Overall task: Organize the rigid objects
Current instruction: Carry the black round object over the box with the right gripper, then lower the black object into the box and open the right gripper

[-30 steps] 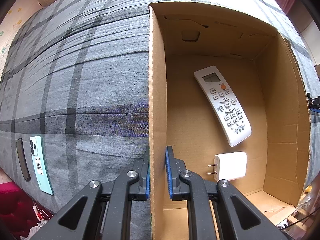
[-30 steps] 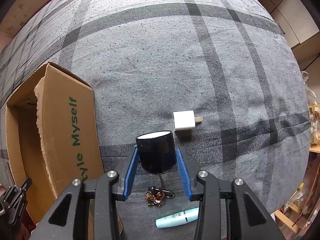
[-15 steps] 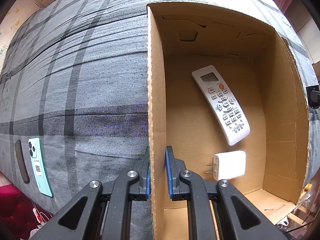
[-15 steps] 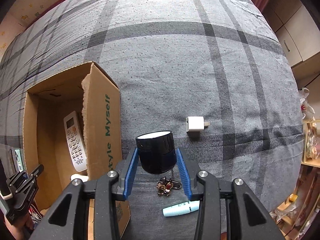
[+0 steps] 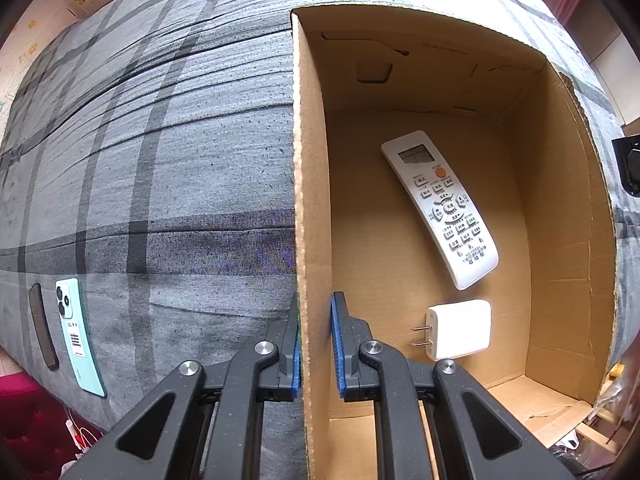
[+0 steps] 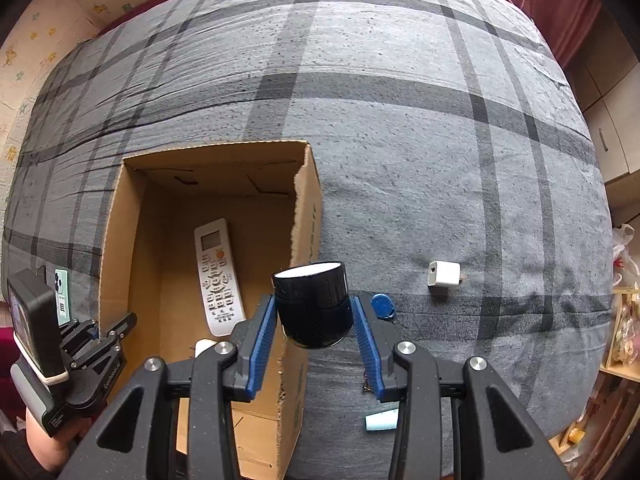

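The left gripper (image 5: 316, 340), black with blue-padded fingers, is pinched onto the left wall of the open brown cardboard box (image 5: 310, 160), 1 pad on each side of the wall. The box sits on a grey bedspread with dark plaid stripes (image 5: 160, 160). On the box floor lie a long white remote control with an orange button (image 5: 440, 208) and, near its lower end but apart from it, a white 2-prong plug charger (image 5: 460, 334). Outside the box, near the bed's left edge, a mint-green smartphone (image 5: 76, 332) lies face down just beside a slim dark bar-shaped object (image 5: 42, 328). The right gripper (image 6: 314, 316) clamps a round black jar with a white-topped black lid (image 6: 312, 304) between its blue pads, the jar tilted slightly and held in the air over the box's torn right wall (image 6: 308, 216). On the bedspread to the right lie a small white cube charger (image 6: 444, 274), a round blue disc (image 6: 383, 306) partly behind the right finger, and a pale blue tube end (image 6: 382, 420) low in the right wrist view. The left gripper's body and the hand holding it show at the far left of that view.
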`<state>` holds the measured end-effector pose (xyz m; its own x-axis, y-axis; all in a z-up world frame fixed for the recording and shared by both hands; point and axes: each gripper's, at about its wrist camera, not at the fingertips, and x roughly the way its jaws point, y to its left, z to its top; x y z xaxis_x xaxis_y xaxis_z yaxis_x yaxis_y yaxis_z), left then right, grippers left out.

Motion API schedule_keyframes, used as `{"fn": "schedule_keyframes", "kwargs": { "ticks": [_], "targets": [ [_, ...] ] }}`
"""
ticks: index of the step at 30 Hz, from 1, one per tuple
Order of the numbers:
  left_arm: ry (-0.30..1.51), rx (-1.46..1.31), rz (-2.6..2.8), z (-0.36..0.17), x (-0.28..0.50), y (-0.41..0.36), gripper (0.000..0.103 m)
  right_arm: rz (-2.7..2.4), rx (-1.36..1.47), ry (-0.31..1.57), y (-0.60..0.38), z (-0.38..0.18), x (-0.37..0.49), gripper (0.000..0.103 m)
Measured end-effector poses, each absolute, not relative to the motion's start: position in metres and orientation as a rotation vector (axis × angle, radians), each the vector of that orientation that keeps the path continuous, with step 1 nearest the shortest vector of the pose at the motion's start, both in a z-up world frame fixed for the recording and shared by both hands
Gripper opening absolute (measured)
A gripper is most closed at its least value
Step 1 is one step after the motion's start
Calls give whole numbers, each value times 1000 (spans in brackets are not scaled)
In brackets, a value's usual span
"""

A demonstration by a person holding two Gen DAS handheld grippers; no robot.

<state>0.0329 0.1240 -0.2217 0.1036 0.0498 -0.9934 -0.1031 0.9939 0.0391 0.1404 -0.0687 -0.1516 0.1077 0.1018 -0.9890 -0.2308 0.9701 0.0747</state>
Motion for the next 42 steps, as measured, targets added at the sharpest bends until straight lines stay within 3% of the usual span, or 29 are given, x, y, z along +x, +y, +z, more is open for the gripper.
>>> {"fn": "schedule_keyframes", "kwargs": {
  "ticks": [13,42],
  "targets": [
    [1456,-54,114,-221,32,125,13,434,-223,1446,-2,-159,134,42],
    [1443,-81,124,-220,29,128,13,600,-304,1597,70,-259,138,43]
  ]
}}
